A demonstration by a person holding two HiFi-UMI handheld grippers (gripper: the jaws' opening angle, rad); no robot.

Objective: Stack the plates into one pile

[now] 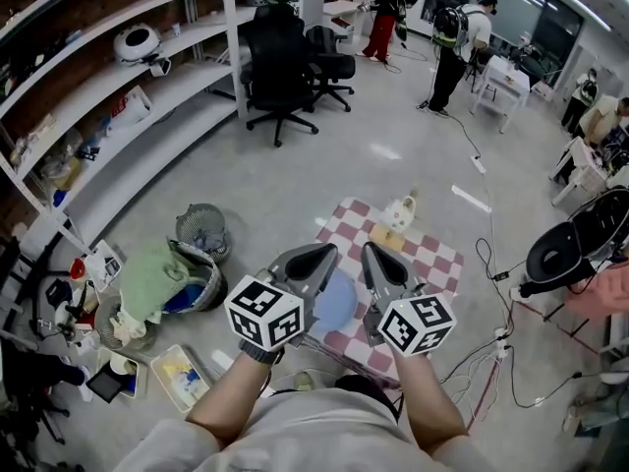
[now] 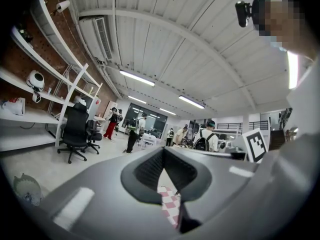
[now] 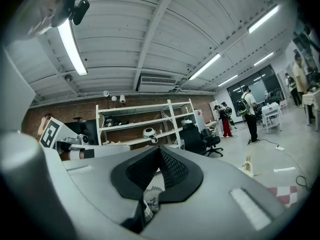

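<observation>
**Head view:** I hold both tools at chest height over the floor. The left tool is at 11 o'clock and the right tool at 1 o'clock, tips aimed outward, not down. The blue plate lies flat on the checkered cloth on the floor, dead ahead at 12. It shows in the gap between the tools and is half covered by them. I can't tell whether it's one plate or a pile. It fits either a finished stack or a single plate with others hidden under my tools. A yellow thing and a white jug sit close together at the cloth's far end, at 1 o'clock from the plate. I can't tell what the yellow one is. Cables run past the cloth at 3 o'clock.

**Left gripper view:** jaws are closed tip to tip with nothing between them. Only a strip of cloth shows at 6 o'clock below the tips. No plate is in view.

**Right gripper view:** jaws are together and empty. A mesh basket shows at 6 o'clock behind them, so this tool points off the cloth.

**Risks, my read:**
- Neither tool camera sees the plate, so any descent is aimed from the head view alone and could miss the rim.
- Closed jaws would only shove a flat plate.
- The rim sits on soft cloth, so a jaw could snag the cloth and drag the jug along.
- The cables near the cloth's edge are a snag hazard.
</observation>
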